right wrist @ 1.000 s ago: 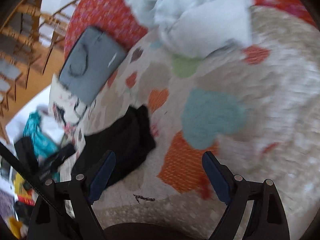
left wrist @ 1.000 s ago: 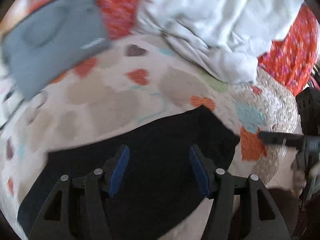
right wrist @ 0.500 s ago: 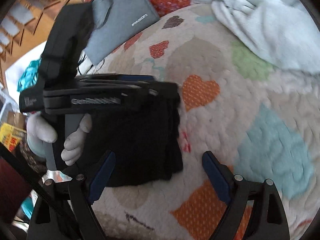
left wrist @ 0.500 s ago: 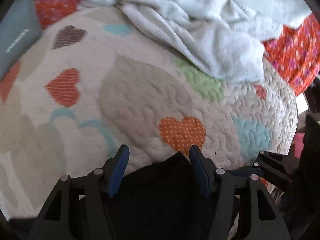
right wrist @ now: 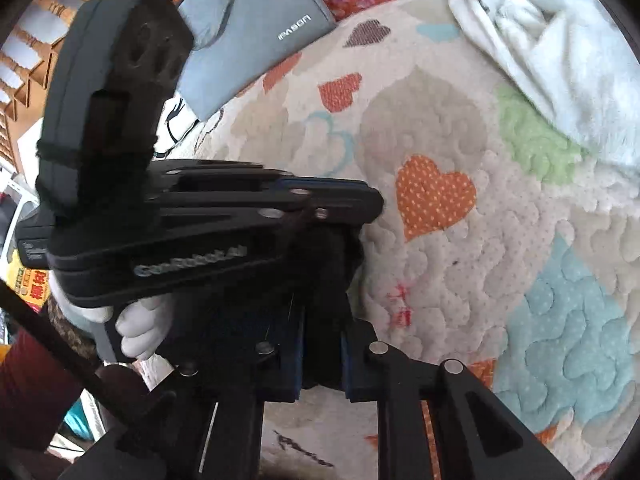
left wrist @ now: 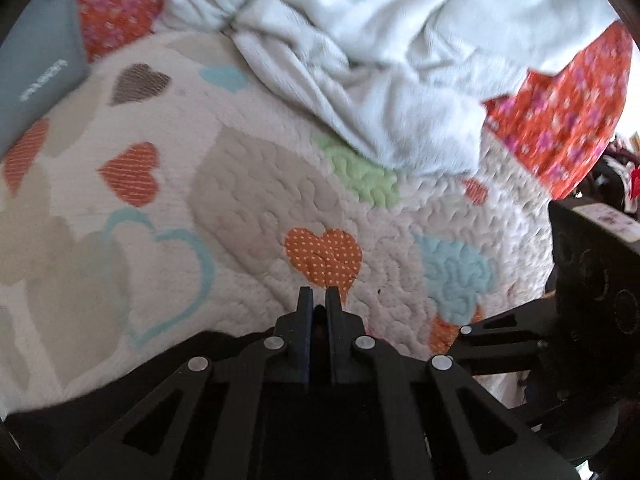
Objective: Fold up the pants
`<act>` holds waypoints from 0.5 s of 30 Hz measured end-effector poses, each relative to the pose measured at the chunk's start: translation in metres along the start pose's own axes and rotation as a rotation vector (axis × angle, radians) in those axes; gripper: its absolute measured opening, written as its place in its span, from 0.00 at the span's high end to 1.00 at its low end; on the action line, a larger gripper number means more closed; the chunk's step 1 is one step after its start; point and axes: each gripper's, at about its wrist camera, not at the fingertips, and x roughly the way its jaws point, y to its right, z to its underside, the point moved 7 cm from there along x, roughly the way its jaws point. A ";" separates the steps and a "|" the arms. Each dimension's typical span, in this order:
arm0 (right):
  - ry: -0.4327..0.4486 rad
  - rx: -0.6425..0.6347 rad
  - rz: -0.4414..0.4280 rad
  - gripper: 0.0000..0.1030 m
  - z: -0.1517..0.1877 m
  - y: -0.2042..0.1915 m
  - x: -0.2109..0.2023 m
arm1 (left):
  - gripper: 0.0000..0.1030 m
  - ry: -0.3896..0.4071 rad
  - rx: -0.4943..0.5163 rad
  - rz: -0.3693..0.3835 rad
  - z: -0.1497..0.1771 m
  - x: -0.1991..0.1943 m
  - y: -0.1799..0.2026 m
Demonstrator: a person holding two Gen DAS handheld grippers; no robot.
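Note:
The black pants [right wrist: 320, 280] lie folded on a heart-patterned quilt [right wrist: 460, 264] at its near left edge. My right gripper [right wrist: 320, 344] is shut on their near edge, with black cloth between the blue pads. My left gripper [left wrist: 319, 300] is shut on the pants' far corner [left wrist: 120, 392]; from the right wrist view it shows side-on [right wrist: 368, 200] over the cloth, held by a white-gloved hand [right wrist: 140, 332]. The right gripper's body [left wrist: 592, 280] shows at the right of the left wrist view.
A pale crumpled blanket [left wrist: 380, 52] lies at the quilt's far side on a red floral sheet [left wrist: 560, 120]. A grey laptop sleeve [right wrist: 248, 28] lies at the far left. Clutter and wooden furniture [right wrist: 24, 60] stand left of the bed.
Both grippers have gone from open to shut on the black pants. The left gripper stays over the pants' far corner; the right gripper has moved in onto the near edge.

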 end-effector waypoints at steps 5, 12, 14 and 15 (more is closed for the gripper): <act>0.017 -0.064 -0.023 0.86 -0.009 -0.050 -0.007 | 0.94 0.116 -0.093 0.028 0.012 -0.065 -0.025; -0.049 -0.251 -0.044 0.86 -0.009 -0.154 0.018 | 0.94 0.299 -0.337 0.086 0.074 -0.145 -0.092; -0.094 -0.299 -0.050 0.86 -0.002 -0.183 0.043 | 0.94 0.332 -0.438 0.084 0.106 -0.157 -0.122; -0.115 -0.314 -0.052 0.86 0.001 -0.193 0.054 | 0.94 0.343 -0.493 0.078 0.124 -0.161 -0.139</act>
